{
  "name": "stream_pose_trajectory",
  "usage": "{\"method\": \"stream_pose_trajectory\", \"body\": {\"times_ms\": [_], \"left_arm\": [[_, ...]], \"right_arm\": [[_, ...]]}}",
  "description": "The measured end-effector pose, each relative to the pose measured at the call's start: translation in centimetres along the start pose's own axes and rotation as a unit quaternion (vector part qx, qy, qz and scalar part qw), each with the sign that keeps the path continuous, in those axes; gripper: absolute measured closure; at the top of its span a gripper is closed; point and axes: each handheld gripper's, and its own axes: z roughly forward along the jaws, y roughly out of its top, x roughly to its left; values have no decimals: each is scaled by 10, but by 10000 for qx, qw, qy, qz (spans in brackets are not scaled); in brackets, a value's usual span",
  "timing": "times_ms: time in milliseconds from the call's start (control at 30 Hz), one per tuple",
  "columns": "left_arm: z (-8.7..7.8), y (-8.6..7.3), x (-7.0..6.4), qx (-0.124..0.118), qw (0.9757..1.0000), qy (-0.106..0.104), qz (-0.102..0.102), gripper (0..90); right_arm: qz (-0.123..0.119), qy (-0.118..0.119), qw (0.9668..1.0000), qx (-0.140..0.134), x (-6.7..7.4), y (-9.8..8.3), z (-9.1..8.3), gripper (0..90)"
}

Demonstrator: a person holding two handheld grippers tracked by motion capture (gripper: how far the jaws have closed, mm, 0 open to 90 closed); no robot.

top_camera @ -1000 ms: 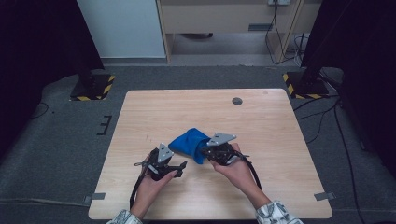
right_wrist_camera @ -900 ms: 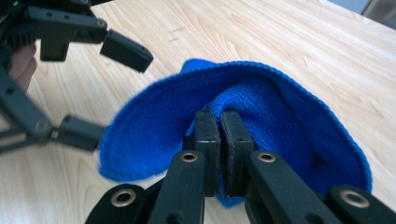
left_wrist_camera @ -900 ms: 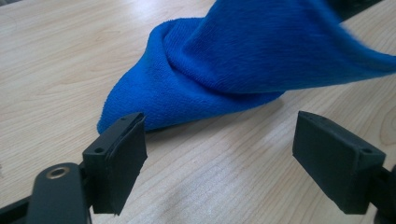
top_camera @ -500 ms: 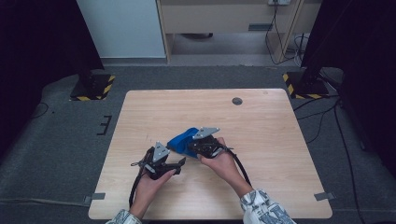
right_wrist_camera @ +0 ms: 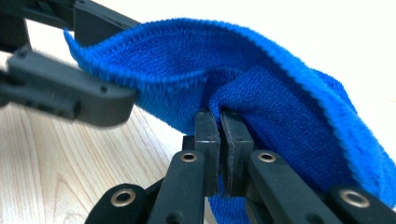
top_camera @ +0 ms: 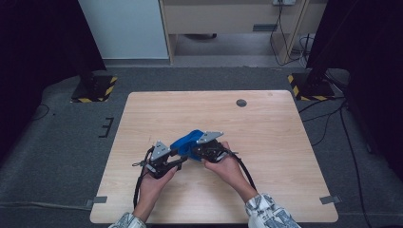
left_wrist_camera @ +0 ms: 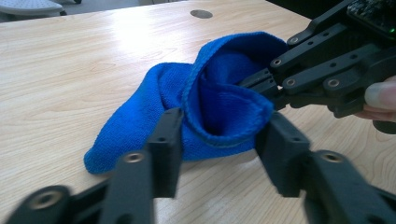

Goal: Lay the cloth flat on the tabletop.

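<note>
While the earlier high views show the right gripper further right, it now sits closer in, so the right gripper [top_camera: 196, 153] and left gripper [top_camera: 177, 162] nearly meet over the bunched blue microfibre cloth [top_camera: 186, 141] on the pale wooden table [top_camera: 266, 142], slightly near-left of centre. That looks like one edge being carried over for a fold, with the other claw arriving to take a corner.

From the left gripper view, the left gripper [left_wrist_camera: 219, 149] stands spread, its jaws either side of the cloth's [left_wrist_camera: 205, 100] lower hem; whether they touch it is hard to say. The right gripper [left_wrist_camera: 261, 84] bites the fabric inside the raised fold.

From the right gripper view, the right gripper [right_wrist_camera: 219, 122] is pressed together, pinching a tuck of cloth [right_wrist_camera: 280, 102] lifted off the wood. No brand, label or writing is readable anywhere.
</note>
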Motion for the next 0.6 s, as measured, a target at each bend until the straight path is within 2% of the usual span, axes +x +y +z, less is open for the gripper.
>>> {"method": "stream_pose_trajectory", "body": {"times_ms": [100, 133, 167, 233, 433, 533, 600], "left_arm": [[0, 1, 2, -46, 10000, 27, -32, 674], [0, 1, 3, -82, 9999, -13, -65, 764], [0, 2, 3, -92, 9999, -39, -37, 764], [0, 4, 3, -88, 9999, -64, 61, 839], [-2, 8, 8, -24, 9999, 23, 104, 862], [-3, 12, 10, -2, 9999, -14, 105, 863], [-2, 15, 8, 26, 9998, -18, 175, 863]], "right_arm": [[22, -20, 10000, 32, -1, -3, -1, 871], [28, -29, 10000, 8, -2, -4, -2, 871], [28, -29, 10000, 8, -2, -4, -2, 871], [35, -42, 10000, -13, -3, -5, -5, 871], [71, -163, 9998, -116, -12, -8, -23, 870], [144, -227, 9994, -211, -18, -10, -36, 870], [170, -269, 9991, -278, -22, -11, -46, 870]]}}
